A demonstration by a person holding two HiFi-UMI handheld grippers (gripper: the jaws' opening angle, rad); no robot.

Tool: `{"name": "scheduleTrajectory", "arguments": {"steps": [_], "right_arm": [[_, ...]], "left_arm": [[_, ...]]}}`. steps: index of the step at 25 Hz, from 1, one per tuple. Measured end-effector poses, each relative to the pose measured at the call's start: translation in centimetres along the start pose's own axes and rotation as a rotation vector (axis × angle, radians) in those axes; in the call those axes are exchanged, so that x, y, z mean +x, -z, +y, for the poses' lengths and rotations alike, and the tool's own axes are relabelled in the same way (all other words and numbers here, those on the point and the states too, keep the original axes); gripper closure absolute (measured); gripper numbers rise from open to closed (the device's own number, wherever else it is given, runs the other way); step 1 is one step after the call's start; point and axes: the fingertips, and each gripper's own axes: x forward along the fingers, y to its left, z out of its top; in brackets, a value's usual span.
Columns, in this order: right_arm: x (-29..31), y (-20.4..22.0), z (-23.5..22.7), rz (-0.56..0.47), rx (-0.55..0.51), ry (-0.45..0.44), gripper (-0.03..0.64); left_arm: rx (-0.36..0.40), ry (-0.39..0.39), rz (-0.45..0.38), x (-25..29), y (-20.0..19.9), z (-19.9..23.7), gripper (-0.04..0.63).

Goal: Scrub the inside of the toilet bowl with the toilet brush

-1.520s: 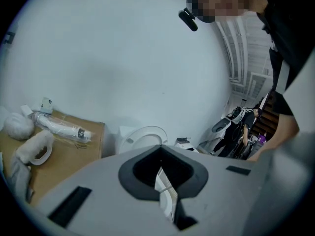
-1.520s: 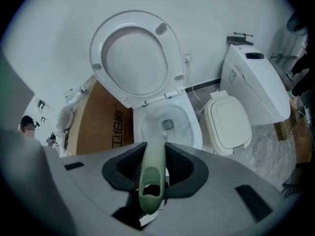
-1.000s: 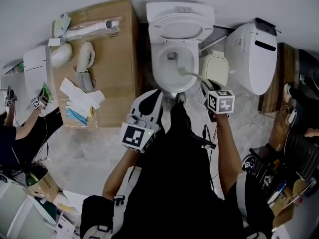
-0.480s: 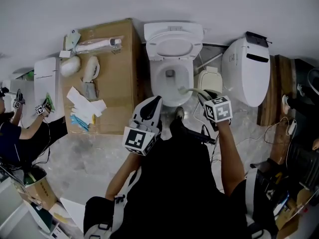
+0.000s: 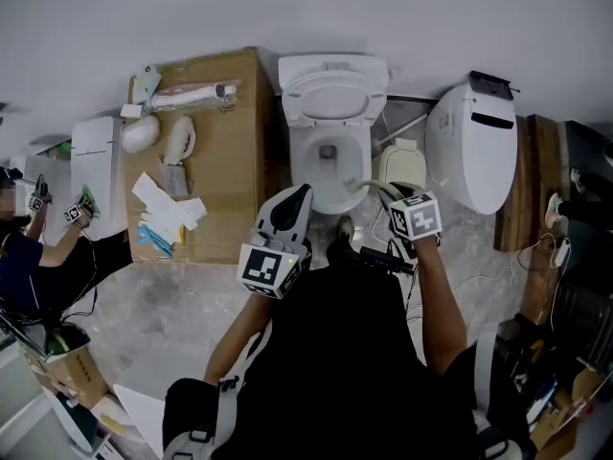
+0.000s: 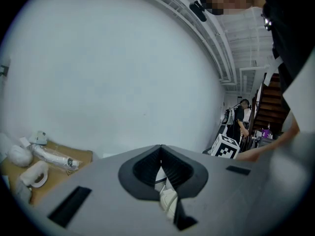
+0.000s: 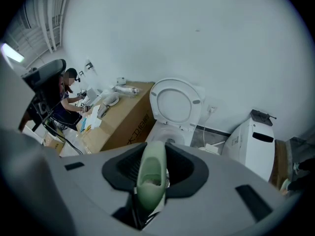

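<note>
The white toilet (image 5: 330,195) stands open at top centre, its lid (image 5: 332,94) raised against the wall. My right gripper (image 5: 391,189) hovers just right of the bowl's front, shut on the pale green toilet brush handle (image 5: 369,185), which reaches left over the front rim. The brush head is too small to make out. In the right gripper view the handle (image 7: 150,173) sits between the jaws, with the toilet (image 7: 170,134) beyond. My left gripper (image 5: 303,192) hangs before the bowl's front left, shut and holding nothing; in its own view the left gripper (image 6: 160,154) points at the bare wall.
A cardboard box (image 5: 230,161) with bottles and papers stands left of the toilet. A second white toilet unit (image 5: 474,147) stands at the right, with a pale container (image 5: 402,166) between them. A person (image 5: 29,247) sits far left. Cables lie on the floor at right.
My right gripper has drawn back towards me with the brush, whose far end went from inside the bowl to the front rim. The left gripper has hardly moved.
</note>
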Motion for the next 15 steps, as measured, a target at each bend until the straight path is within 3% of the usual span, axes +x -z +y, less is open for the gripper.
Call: {"name": "scheduleTrajectory", "arguments": {"steps": [15], "right_arm": [[0.02,0.33,0.24,0.006,0.0,-0.007,0.491]], "left_arm": [[0.004,0.01,0.006,0.19,0.15,-0.16,0.586]]}}
